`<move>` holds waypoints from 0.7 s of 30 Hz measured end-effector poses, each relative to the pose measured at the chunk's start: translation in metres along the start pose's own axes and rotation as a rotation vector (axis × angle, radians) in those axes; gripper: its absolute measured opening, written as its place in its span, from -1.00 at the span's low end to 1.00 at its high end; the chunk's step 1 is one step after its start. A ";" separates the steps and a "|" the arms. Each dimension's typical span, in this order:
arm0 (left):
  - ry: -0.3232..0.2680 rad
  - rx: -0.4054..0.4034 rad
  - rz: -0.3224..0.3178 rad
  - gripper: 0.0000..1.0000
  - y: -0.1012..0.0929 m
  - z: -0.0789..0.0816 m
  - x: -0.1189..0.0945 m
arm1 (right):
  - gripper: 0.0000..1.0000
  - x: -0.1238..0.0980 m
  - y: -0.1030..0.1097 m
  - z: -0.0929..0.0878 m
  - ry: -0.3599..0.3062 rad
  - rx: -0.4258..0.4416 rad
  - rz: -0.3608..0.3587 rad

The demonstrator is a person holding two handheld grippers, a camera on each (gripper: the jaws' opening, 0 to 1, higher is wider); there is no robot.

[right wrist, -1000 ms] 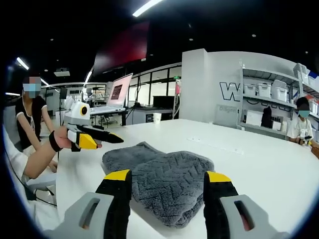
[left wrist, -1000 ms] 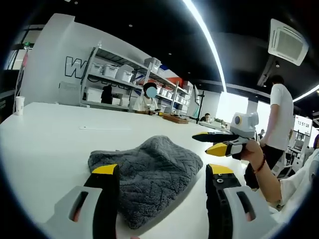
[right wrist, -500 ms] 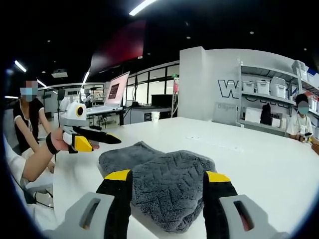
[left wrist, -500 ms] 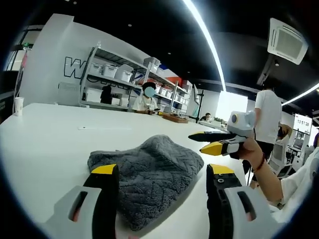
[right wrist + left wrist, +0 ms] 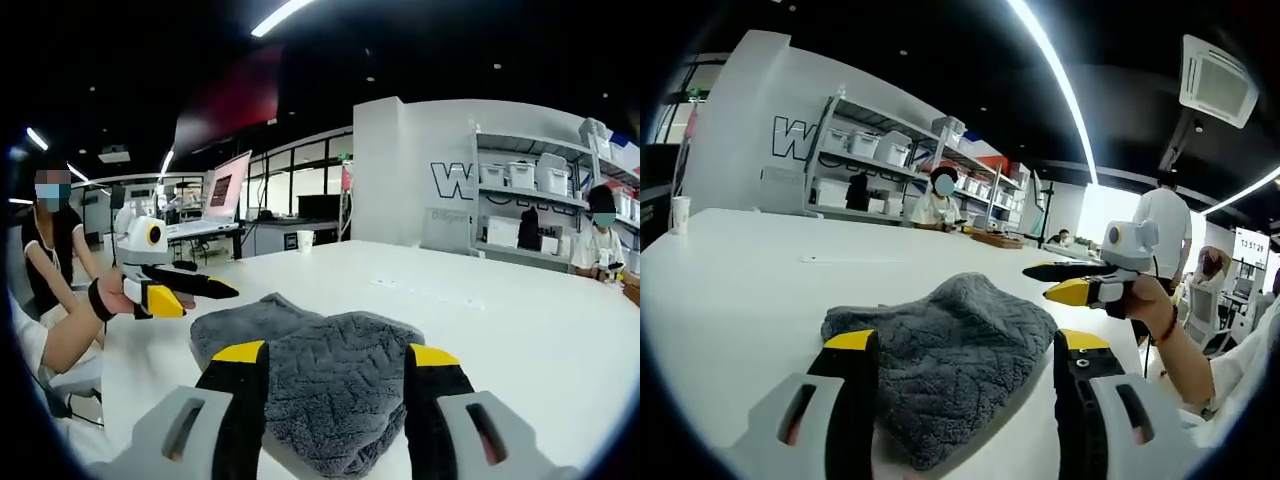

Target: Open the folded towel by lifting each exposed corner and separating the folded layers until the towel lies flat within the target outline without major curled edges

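A grey folded towel [image 5: 955,340] with a zigzag weave lies bunched on the white table [image 5: 730,270]. My left gripper [image 5: 966,342] hovers just short of its near edge, open, its yellow-tipped jaws wide apart with nothing gripped. From the right, my right gripper [image 5: 1038,282] reaches in above the towel's far right corner, held by a hand. In the right gripper view the towel [image 5: 320,365] sits straight ahead of my right gripper [image 5: 335,353], which is open and holds nothing. At the left, the left gripper [image 5: 205,295] hangs beside the towel's left corner.
Shelving with white bins [image 5: 870,160] lines the far wall. A cup [image 5: 678,210] stands on the table's far left. A person stands at the right [image 5: 1165,225]; another sits at the left [image 5: 55,240] near a laptop [image 5: 225,190].
Both cameras have drifted slightly closer to the towel. Neither gripper has taken hold of anything, and the towel keeps its folded shape.
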State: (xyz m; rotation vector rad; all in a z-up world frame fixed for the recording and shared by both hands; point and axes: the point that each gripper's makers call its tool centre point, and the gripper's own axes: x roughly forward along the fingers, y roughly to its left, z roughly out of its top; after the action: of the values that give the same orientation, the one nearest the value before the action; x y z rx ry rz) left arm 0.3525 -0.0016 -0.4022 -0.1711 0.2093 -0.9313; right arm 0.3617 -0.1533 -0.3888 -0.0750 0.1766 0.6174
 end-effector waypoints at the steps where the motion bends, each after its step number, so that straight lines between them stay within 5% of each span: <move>1: 0.001 0.000 0.000 0.40 0.000 0.000 0.000 | 0.02 0.000 0.000 -0.001 0.001 0.000 0.001; 21: -0.001 0.003 0.007 0.41 0.001 -0.001 -0.001 | 0.03 0.003 0.002 -0.001 0.003 -0.004 0.001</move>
State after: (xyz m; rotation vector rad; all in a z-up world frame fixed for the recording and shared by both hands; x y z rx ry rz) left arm 0.3522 0.0000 -0.4033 -0.1677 0.2075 -0.9249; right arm 0.3627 -0.1504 -0.3906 -0.0794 0.1781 0.6183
